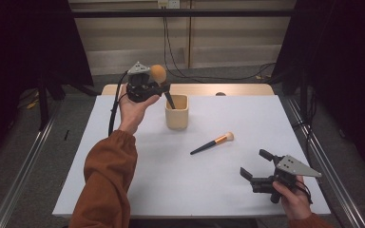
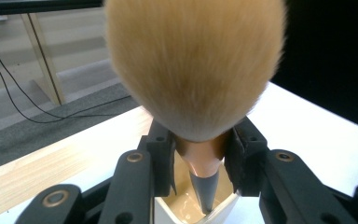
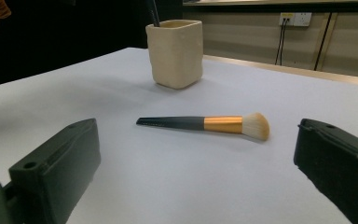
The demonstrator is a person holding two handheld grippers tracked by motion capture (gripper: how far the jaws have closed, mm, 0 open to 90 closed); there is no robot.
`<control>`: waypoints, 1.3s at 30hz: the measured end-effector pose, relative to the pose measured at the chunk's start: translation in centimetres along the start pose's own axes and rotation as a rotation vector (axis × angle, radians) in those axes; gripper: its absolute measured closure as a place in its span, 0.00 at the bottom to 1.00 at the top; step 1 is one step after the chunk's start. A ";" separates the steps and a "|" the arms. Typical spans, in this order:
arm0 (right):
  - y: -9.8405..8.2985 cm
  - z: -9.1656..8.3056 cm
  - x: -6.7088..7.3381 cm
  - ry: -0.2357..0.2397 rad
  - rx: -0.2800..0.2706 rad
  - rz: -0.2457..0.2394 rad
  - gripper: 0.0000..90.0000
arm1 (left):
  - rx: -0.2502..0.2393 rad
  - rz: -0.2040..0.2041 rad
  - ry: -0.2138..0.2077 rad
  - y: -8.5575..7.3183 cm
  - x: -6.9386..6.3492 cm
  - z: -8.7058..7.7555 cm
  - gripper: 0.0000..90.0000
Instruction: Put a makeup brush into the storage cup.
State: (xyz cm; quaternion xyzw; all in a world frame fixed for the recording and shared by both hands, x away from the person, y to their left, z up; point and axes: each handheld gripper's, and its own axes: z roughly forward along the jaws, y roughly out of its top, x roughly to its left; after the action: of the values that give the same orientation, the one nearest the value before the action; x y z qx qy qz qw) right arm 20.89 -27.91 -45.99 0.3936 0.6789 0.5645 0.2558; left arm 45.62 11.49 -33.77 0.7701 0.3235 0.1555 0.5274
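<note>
A: Report the left gripper condition.

B: Its two black jaws are closed to a narrow gap and clamp the large makeup brush with a round tan bristle head, copper ferrule and dark tapered handle. The pads press on the copper ferrule from both sides. The bristle head stands above the jaws; the handle runs down below them.

A: Where does the handle end?

B: Inside the cream square ceramic cup, directly below the jaws. In the left gripper view the handle tip is within the cup's open mouth. Whether the tip touches the cup floor cannot be determined.

A: Right gripper condition?

B: Jaws stand wide apart, with nothing between the pads. It sits low over the white table top, held in the person's hand.

A: What lies ahead of those jaws?

B: A smaller makeup brush with a pale bristle head, orange-gold ferrule and black handle. It lies flat on the table, well ahead of the open jaws and centred between them in the right gripper view, bristles toward the right-hand jaw. The cup stands farther beyond it, apart from it.
</note>
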 end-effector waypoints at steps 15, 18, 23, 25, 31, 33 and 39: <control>0.0 -0.1 0.1 0.011 -0.005 -0.005 0.01 | 0.034 0.025 0.006 -1.6 -0.5 1.4 0.73; 0.0 -0.1 0.1 0.014 -0.007 -0.009 0.00 | 0.037 0.032 0.003 -2.0 -0.4 1.6 0.73; 0.0 0.0 0.1 0.015 -0.007 -0.011 0.00 | 0.046 0.033 0.007 -2.5 -0.3 1.8 0.73; 0.0 0.0 0.1 0.016 -0.004 -0.010 0.00 | 0.044 0.027 0.006 -2.8 -0.2 2.0 0.73; 0.0 0.0 0.1 0.018 -0.003 -0.006 0.00 | 0.072 0.024 0.007 -3.3 -0.1 2.4 0.73; 0.0 0.0 0.0 0.016 -0.003 -0.006 0.00 | 0.081 0.026 0.016 -3.4 -0.1 2.6 0.73; 0.0 -0.1 0.0 0.021 -0.006 0.000 0.00 | 0.099 0.007 0.009 -3.6 -0.2 2.9 0.73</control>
State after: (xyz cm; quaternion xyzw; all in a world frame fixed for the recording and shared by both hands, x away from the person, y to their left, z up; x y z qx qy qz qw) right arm 20.81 -28.00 -46.01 0.3870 0.6797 0.5708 0.2499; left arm 45.98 10.14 -38.21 0.7956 0.3305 0.1446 0.4867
